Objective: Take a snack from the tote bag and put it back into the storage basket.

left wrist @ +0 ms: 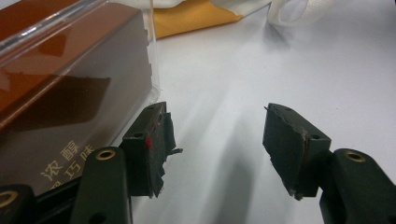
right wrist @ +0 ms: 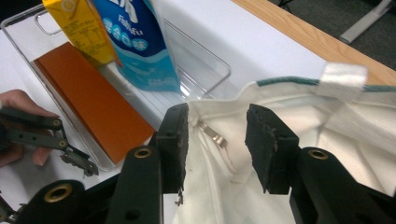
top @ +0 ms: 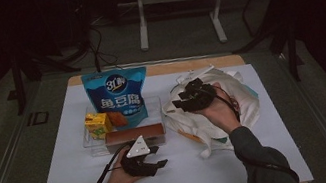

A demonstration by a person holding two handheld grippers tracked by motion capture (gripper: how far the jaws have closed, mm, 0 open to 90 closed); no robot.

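Observation:
A clear plastic tray (top: 153,104) holds a blue snack pouch (top: 119,96), a yellow drink carton (top: 97,124) and a long brown box (top: 134,135). To its right lies a white cloth tote bag (top: 239,103). My left gripper (top: 159,156) rests on the table just in front of the brown box (left wrist: 60,93), open, with nothing between its pads (left wrist: 149,149). My right gripper (top: 178,100) hovers at the tote bag's left rim (right wrist: 327,116), open, with the bag's cloth edge seen in the gap and the pads not pressing it.
White paper covers the wooden table (top: 206,62), with bare paper in front of the bag and left of the tray. In the right gripper view the tray (right wrist: 196,60), pouch (right wrist: 135,42), carton (right wrist: 79,28), box (right wrist: 93,102) and left gripper (right wrist: 70,154) lie to the left.

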